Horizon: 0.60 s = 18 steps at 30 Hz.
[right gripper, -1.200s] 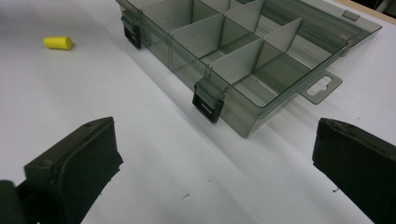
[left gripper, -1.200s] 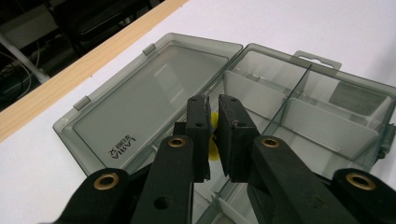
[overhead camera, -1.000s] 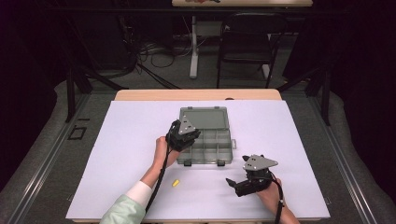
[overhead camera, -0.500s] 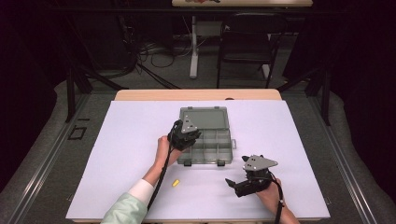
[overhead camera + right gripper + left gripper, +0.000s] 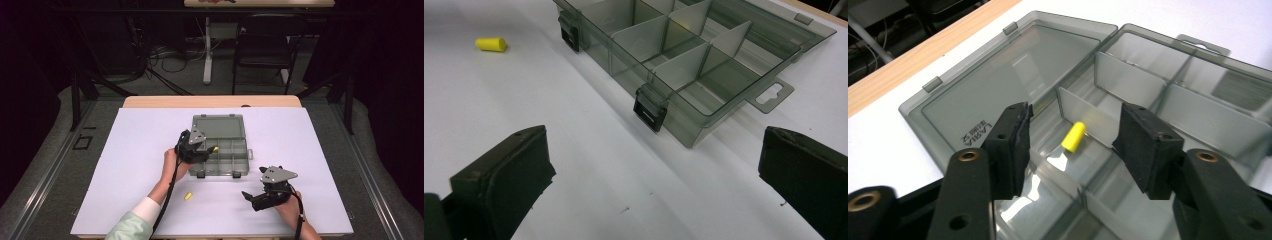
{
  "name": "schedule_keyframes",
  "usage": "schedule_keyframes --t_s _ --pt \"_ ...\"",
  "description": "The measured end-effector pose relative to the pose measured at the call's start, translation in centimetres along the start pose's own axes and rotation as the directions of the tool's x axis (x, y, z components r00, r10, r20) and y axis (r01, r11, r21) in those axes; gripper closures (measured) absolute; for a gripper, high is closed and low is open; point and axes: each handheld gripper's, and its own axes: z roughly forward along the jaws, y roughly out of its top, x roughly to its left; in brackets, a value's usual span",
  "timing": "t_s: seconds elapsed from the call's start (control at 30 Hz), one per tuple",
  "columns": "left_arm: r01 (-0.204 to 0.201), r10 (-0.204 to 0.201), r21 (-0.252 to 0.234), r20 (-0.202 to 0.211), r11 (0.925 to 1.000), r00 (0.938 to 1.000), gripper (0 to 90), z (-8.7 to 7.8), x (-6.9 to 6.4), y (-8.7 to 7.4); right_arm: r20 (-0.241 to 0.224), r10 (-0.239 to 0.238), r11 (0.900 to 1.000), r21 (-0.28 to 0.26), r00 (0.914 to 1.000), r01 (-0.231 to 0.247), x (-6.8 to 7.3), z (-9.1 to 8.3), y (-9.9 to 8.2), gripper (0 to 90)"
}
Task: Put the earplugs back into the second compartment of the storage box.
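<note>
At the near edge of the white table (image 5: pixel 125 165), the right gripper (image 5: pixel 250 197) rests low on the surface in the person's right hand, well apart from the box. In the right gripper view its two black jaws stand wide apart with nothing between them.

A little farther in, a loose yellow earplug (image 5: pixel 188 196) lies on the bare table, in front of the box and between the two forearms.

Beyond it sits a smoky grey plastic organiser box (image 5: pixel 240 167), open, with two black latches on its near wall and thin dividers splitting it into compartments. The left gripper (image 5: pixel 209 150) hovers over the box's left side. Its jaws have just been opening and now stand partly apart, gripping nothing. Below and between them, a second yellow earplug (image 5: pixel 1073 136) lies on the floor of a compartment beside a divider, free of both pads. The other visible compartments look empty.

Farthest back, the clear lid (image 5: pixel 218 125) lies folded flat on the table.
</note>
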Motion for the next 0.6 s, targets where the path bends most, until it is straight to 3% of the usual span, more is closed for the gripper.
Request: schedule_keyframes --t_s 0.27,0.33,0.6 --pt "-0.012 0.012 -0.042 0.002 0.999 0.9999 24.1 -2.9 -0.3 -0.6 -0.005 0.001 1.0 0.001 1.0 -0.001 0.2 0.1 0.1 0.0" --pt "-0.017 0.017 -0.053 -0.001 0.9985 0.9999 21.1 -3.9 -0.4 -1.0 -0.004 -0.002 1.0 0.002 1.0 0.002 0.2 0.1 0.1 0.0" --pt "-0.033 0.032 -0.056 -0.023 0.9979 0.9992 14.6 -5.3 -1.1 -2.3 -0.002 -0.008 1.0 -0.002 1.0 0.008 0.3 0.0 0.1 0.0"
